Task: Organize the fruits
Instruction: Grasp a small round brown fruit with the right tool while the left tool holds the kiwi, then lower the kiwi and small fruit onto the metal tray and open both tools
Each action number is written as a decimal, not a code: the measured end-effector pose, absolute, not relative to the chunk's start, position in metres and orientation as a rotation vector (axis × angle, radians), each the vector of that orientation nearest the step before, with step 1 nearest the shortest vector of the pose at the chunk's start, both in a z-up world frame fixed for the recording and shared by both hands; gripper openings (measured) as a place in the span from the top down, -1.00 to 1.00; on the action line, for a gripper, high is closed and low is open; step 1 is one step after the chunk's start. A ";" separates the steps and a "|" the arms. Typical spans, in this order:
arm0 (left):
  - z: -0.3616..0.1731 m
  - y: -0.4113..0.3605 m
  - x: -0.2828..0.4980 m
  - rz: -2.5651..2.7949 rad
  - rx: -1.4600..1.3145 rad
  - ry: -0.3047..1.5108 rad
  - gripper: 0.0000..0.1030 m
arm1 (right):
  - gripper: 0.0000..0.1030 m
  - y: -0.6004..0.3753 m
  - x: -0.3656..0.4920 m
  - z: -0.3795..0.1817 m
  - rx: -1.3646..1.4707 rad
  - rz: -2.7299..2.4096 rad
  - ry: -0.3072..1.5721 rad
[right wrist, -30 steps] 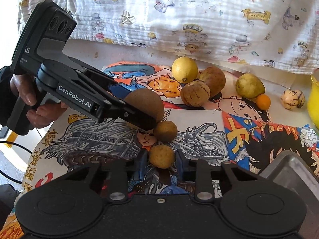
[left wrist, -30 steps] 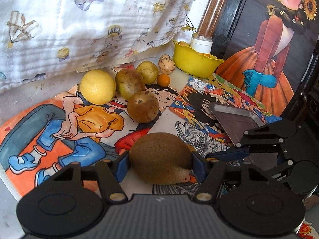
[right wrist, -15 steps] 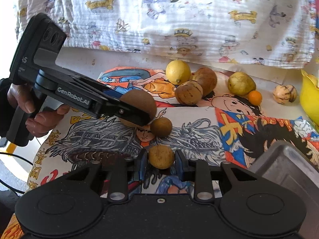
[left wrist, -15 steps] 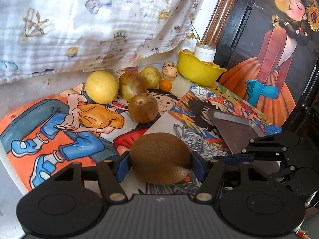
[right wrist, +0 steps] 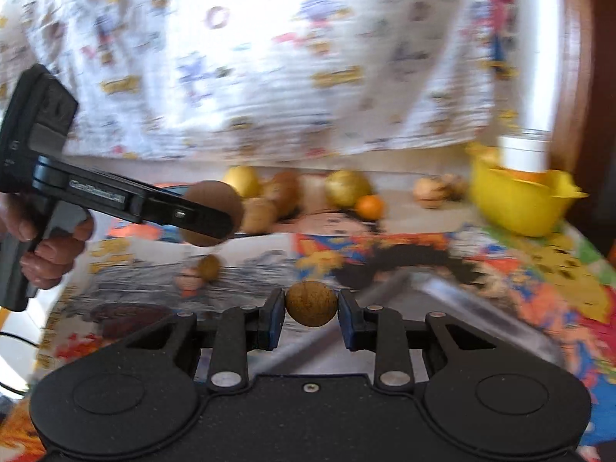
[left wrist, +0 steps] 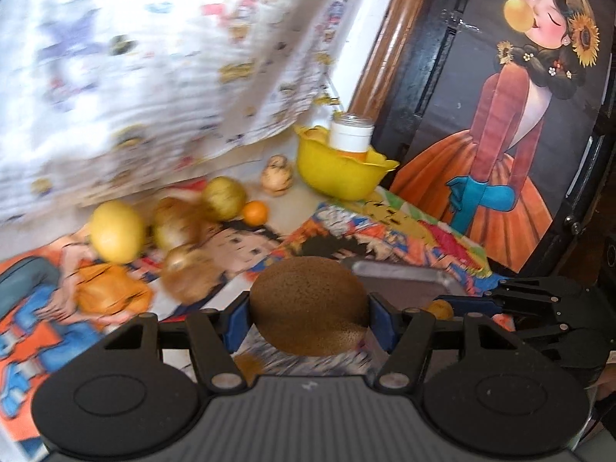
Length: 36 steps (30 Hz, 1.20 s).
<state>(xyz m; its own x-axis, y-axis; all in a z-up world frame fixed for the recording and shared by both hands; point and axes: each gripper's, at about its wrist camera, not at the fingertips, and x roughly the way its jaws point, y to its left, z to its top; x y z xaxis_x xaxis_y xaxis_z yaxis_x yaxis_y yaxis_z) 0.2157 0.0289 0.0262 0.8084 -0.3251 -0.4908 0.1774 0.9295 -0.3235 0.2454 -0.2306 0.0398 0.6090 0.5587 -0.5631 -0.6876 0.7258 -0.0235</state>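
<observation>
My left gripper (left wrist: 310,308) is shut on a large brown fuzzy fruit (left wrist: 310,300), held above the cartoon-printed mat. In the right wrist view the same gripper (right wrist: 215,223) shows at the left, in a person's hand, with that fruit (right wrist: 211,208). My right gripper (right wrist: 311,306) is shut on a small round brown fruit (right wrist: 311,303), just over the near corner of a metal tray (right wrist: 462,304). The tray (left wrist: 400,283) lies right behind the big fruit in the left wrist view. Another small brown fruit (right wrist: 209,266) rests on the mat.
At the back lie a lemon (left wrist: 115,236), two brown fruits, a yellow-green fruit (left wrist: 225,197), a small orange (left wrist: 255,212) and a pale nut-like fruit (left wrist: 276,180). A yellow bowl (left wrist: 338,177) holds a white jar (left wrist: 352,134). A printed cloth hangs behind, and a dark painted panel stands on the right.
Both grippers have risen and swung right toward the tray, each still holding its fruit. The right gripper's small fruit now sits over the tray's corner. Both views are blurred.
</observation>
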 end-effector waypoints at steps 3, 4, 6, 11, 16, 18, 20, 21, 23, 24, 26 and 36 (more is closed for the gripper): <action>0.028 0.008 0.234 -0.289 -0.286 0.582 -0.30 | 0.39 -0.254 0.256 0.039 -0.272 0.647 0.536; 0.028 0.002 0.240 -0.294 -0.292 0.587 -0.30 | 0.39 -0.261 0.259 0.037 -0.283 0.623 0.528; 0.027 -0.012 0.251 -0.308 -0.290 0.589 -0.30 | 0.39 -0.273 0.268 0.033 -0.284 0.585 0.523; 0.021 -0.043 0.278 -0.332 -0.265 0.616 -0.30 | 0.39 -0.289 0.290 0.018 -0.289 0.526 0.527; 0.010 -0.069 0.303 -0.343 -0.230 0.653 -0.30 | 0.39 -0.298 0.303 0.005 -0.296 0.500 0.532; 0.005 -0.077 0.311 -0.346 -0.217 0.669 -0.30 | 0.39 -0.299 0.305 0.000 -0.304 0.498 0.533; 0.001 -0.084 0.317 -0.345 -0.200 0.684 -0.30 | 0.39 -0.300 0.307 -0.004 -0.315 0.494 0.534; -0.002 -0.087 0.320 -0.341 -0.190 0.692 -0.30 | 0.39 -0.300 0.307 -0.006 -0.322 0.490 0.536; -0.006 -0.093 0.325 -0.332 -0.176 0.709 -0.30 | 0.39 -0.301 0.309 -0.009 -0.326 0.485 0.542; -0.008 -0.095 0.327 -0.329 -0.170 0.718 -0.30 | 0.39 -0.302 0.311 -0.011 -0.324 0.484 0.546; -0.012 -0.100 0.331 -0.323 -0.155 0.737 -0.30 | 0.39 -0.304 0.312 -0.013 -0.321 0.486 0.550; -0.018 -0.109 0.339 -0.325 -0.122 0.773 -0.31 | 0.39 -0.307 0.314 -0.020 -0.322 0.488 0.560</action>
